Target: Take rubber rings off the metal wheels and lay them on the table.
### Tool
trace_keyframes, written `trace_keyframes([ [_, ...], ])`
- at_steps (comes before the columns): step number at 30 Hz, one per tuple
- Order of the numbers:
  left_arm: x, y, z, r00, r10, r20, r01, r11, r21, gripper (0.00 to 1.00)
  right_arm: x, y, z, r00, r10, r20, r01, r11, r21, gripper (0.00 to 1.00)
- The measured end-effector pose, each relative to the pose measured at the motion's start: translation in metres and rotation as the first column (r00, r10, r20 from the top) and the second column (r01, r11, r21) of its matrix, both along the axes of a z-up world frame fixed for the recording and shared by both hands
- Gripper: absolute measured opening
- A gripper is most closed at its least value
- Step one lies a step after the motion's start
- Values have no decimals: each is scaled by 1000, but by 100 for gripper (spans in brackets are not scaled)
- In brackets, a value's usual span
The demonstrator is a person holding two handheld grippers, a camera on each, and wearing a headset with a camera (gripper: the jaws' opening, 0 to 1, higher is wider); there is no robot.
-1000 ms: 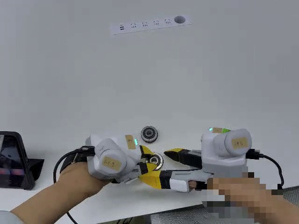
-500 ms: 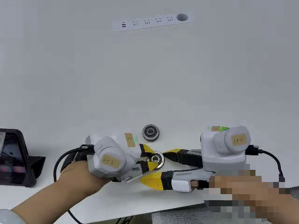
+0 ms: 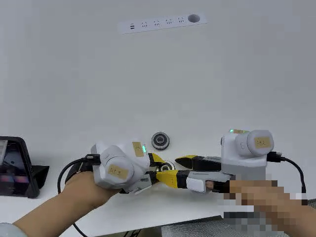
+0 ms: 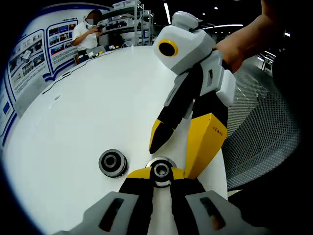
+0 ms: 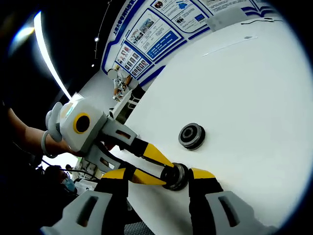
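While the left gripper pins 1 metal wheel near the counter's front edge, probably to steady it, the head view has the right gripper straddling it; a 2nd wheel lies nearby. The left gripper view shows its own jaws clamped on the wheel. The right gripper view shows parted jaws flanking the rubber ring, seemingly to catch it; contact is unclear.
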State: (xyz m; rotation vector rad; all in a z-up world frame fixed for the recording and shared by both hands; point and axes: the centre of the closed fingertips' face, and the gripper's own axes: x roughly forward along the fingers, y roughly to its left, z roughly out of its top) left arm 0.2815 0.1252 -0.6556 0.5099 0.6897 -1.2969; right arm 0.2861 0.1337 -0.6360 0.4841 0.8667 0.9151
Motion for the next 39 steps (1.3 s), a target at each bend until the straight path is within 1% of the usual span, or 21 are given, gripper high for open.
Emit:
trace_keyframes([
  [3,0,0,0,1000,0,1,0,1000,-1,12,-1,1,-3,1000,0,-19,0,1000,7,50],
  [6,0,0,0,1000,0,0,0,1000,-3,12,-2,3,-2,1000,-1,-31,1,1000,20,52],
  [17,0,0,0,1000,5,0,-5,1000,-10,12,-3,5,-2,999,11,-53,-8,999,45,53],
  [22,0,0,0,1000,6,1,-6,1000,-11,12,-4,6,-3,997,11,-73,-7,999,54,53],
  [25,0,0,0,1000,8,0,-8,1000,-12,12,-6,6,-2,997,16,-71,-12,998,58,54],
  [28,0,0,0,1000,8,1,-8,1000,-12,12,-9,5,0,996,25,-85,-19,997,68,53],
  [31,0,0,0,1000,9,0,-9,1000,-12,12,-10,4,1,996,20,-87,-14,997,72,54],
  [35,0,0,0,1000,11,0,-11,1000,-13,12,-10,2,2,994,4,-106,6,995,95,54],
  [39,0,0,0,1000,11,0,-11,1000,-13,12,-13,0,2,993,9,-121,4,995,104,54],
])
